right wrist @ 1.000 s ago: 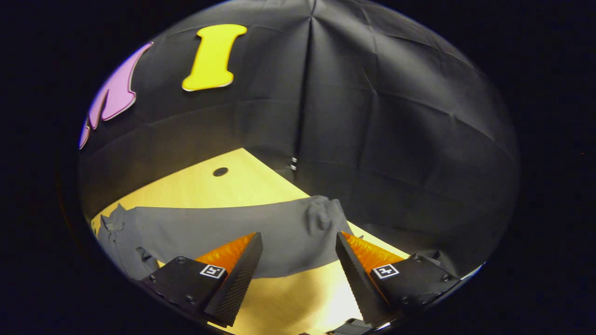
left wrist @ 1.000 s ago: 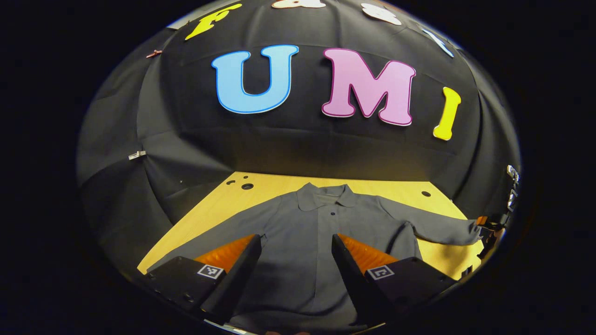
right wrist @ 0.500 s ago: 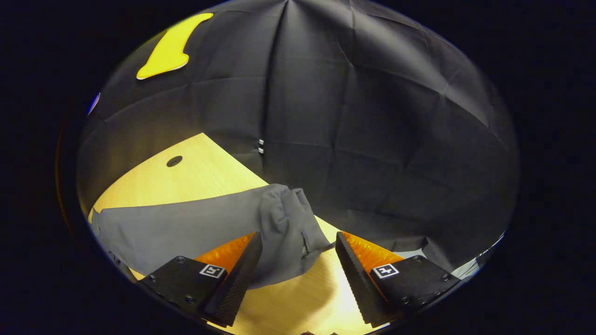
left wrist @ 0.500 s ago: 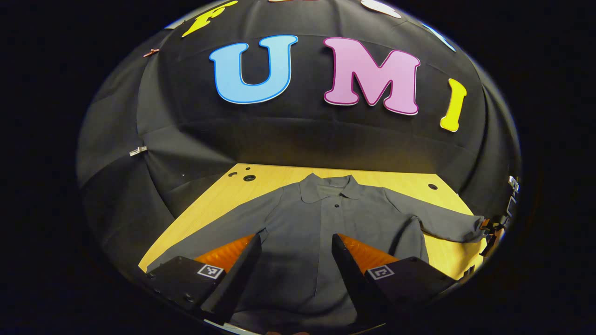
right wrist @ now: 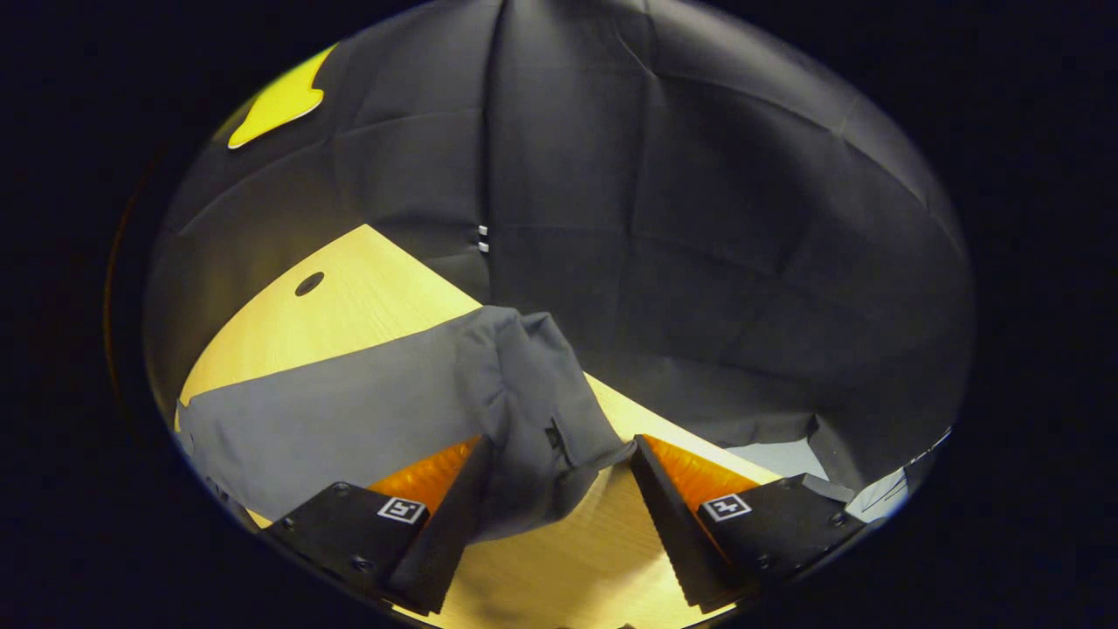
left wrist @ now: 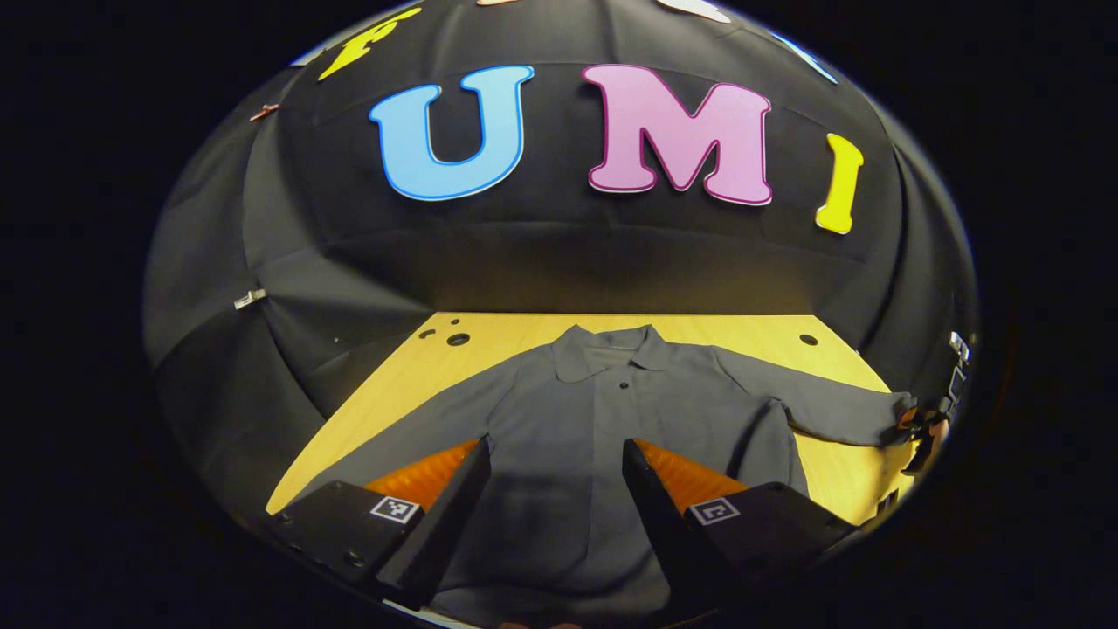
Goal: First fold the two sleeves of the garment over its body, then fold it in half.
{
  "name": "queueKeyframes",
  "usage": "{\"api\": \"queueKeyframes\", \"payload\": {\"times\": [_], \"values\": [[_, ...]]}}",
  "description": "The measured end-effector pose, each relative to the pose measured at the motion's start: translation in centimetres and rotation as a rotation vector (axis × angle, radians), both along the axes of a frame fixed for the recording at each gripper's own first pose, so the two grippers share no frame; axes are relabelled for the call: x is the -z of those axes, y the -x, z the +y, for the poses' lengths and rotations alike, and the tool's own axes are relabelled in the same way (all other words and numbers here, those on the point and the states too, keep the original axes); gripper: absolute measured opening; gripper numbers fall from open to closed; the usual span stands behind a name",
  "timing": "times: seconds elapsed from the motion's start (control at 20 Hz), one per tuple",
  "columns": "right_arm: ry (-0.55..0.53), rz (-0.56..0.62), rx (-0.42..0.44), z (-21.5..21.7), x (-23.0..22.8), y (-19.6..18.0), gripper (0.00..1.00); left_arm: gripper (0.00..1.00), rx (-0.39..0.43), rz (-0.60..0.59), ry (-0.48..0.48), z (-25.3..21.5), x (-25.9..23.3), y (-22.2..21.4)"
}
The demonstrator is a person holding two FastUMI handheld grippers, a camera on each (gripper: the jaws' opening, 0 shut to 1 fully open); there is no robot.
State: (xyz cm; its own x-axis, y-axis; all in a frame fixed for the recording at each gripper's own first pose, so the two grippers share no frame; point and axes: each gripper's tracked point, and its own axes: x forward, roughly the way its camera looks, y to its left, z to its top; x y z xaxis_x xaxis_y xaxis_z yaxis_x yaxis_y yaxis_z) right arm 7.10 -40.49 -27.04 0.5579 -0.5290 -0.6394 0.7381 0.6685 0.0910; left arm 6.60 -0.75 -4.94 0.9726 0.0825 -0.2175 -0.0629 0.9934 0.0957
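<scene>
A grey shirt (left wrist: 603, 411) lies face up on the wooden counter (left wrist: 410, 367), spread across the lower middle of the left gripper view, collar (left wrist: 609, 349) toward the booth wall and a dark button just under it. One sleeve (left wrist: 410, 428) runs down toward the lower left of the frame, flat on the wood. The other sleeve (left wrist: 830, 415) stretches to the right edge, where the right hand-held gripper (left wrist: 921, 428) shows small at its cuff. The left hand-held gripper (left wrist: 555, 454) hangs over the shirt's lower body with its fingers wide apart, gripping nothing.

In the right gripper view, the right hand-held gripper (right wrist: 559, 454) also has its fingers spread apart. The sleeve (right wrist: 349, 419) crosses the frame from the lower left to the centre, and its bunched cuff (right wrist: 537, 411) sits between the two fingers, close against the left one; whether it touches the right one I cannot tell. The counter (right wrist: 349, 306) shows behind the sleeve, with a round hole (right wrist: 308, 283) in the upper left.
</scene>
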Motion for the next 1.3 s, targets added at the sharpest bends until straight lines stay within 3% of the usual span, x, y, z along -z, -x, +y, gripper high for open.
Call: {"api": "queueKeyframes", "payload": {"times": [0.1, 0.4, 0.5, 0.65, 0.85, 1.3], "values": [[-0.006, -0.007, -0.003, 0.1, -0.1, -0.1, 0.96, 0.95, 0.011, -0.018, -0.007, -0.3, -0.6, 0.3], [0.006, -0.009, -0.064, 1.7, 0.0, -2.2, 0.22, 0.98, 0.009, -0.023, -0.039, 1.0, -0.4, 2.0], [-0.003, -0.008, -0.058, 2.1, 0.1, -2.3, 0.13, 0.98, 0.000, -0.018, -0.051, 1.8, -0.2, 2.4], [-0.030, -0.015, -0.052, 2.7, -0.5, -2.0, 0.10, 0.98, -0.012, -0.003, -0.055, 3.0, 0.1, 2.9], [0.075, -0.066, -0.086, 3.0, -4.8, -2.0, 0.10, 0.98, -0.009, -0.002, -0.049, 3.9, -0.3, 2.4], [0.263, -0.222, -0.295, 11.1, -20.6, -6.7, 0.10, 0.98, 0.028, -0.028, 0.013, 4.9, -0.9, 2.4]]}}
